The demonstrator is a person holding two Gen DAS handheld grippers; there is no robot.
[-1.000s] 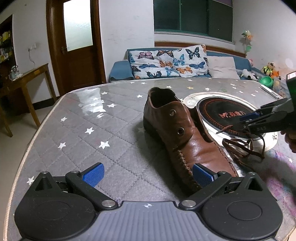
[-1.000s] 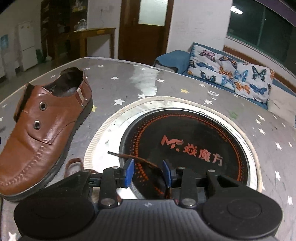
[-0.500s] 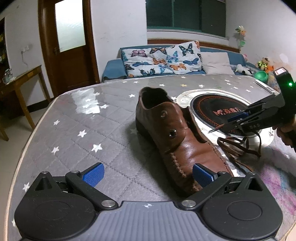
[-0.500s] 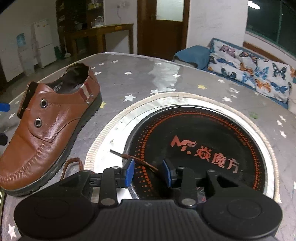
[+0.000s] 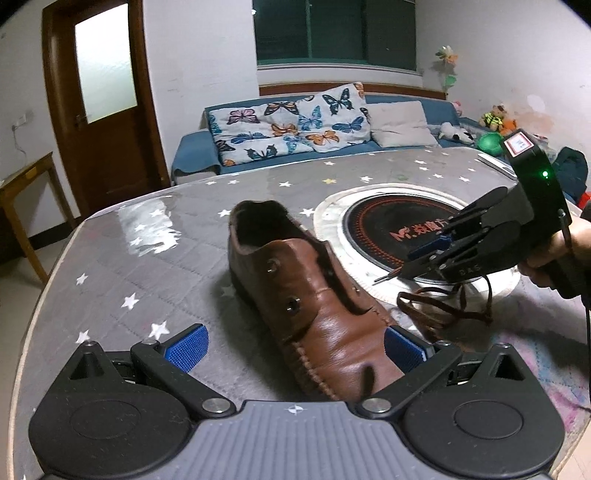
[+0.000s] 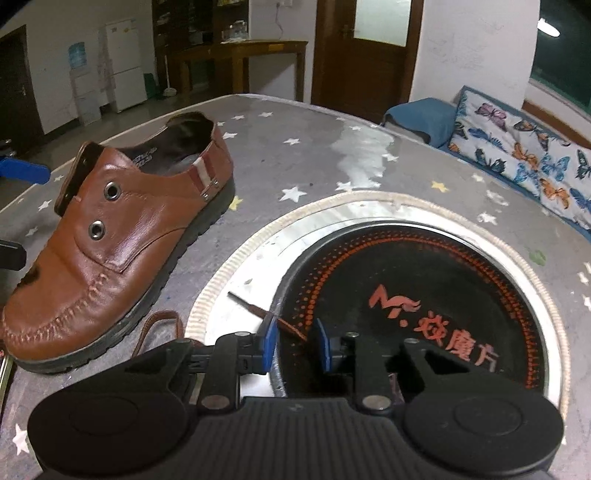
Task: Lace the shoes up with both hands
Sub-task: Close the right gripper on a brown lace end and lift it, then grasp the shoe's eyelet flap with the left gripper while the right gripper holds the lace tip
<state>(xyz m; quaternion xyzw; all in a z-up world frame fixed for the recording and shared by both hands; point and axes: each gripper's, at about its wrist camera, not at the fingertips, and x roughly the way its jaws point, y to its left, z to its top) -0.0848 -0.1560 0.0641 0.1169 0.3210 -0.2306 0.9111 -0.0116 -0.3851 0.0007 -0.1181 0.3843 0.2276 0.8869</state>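
1. My counter [image 5: 110, 266] is covered in a grey quilted cloth printed with white stars, glossy enough to throw back the light.
2. Set into it is one round black hob [image 6: 424, 295] with an orange logo and a silver ring around it.
3. Behind the counter stands one blue sofa [image 5: 199, 147] carrying one butterfly-print cushion [image 5: 291, 122] and one plain pale cushion [image 5: 400, 123].
4. One brown wooden door [image 5: 99, 110] with a frosted pane is on the left, and one dark window [image 5: 332, 29] sits above the sofa.
5. In my right wrist view I see one white fridge [image 6: 123, 66] and one wooden side table [image 6: 240, 55] farther off.
6. There is one brown leather shoe [image 5: 317, 306] lying on the cloth just beside the hob, with its toe towards my left claw [image 5: 295, 347].
7. I count two metal eyelets [image 6: 103, 210] on the flap facing my right wrist camera, both empty.
8. There is one brown shoelace [image 5: 443, 306], most of it looped loosely on the counter between the shoe and the hob.
9. My left claw is spread wide, its blue pads either side of the shoe's toe, gripping nothing.
10. My right claw [image 6: 291, 343] is narrowed, and the lace end passes between its pads and pokes forward over the hob's silver ring, though a gap shows between the pads and I cannot tell whether they pinch it.
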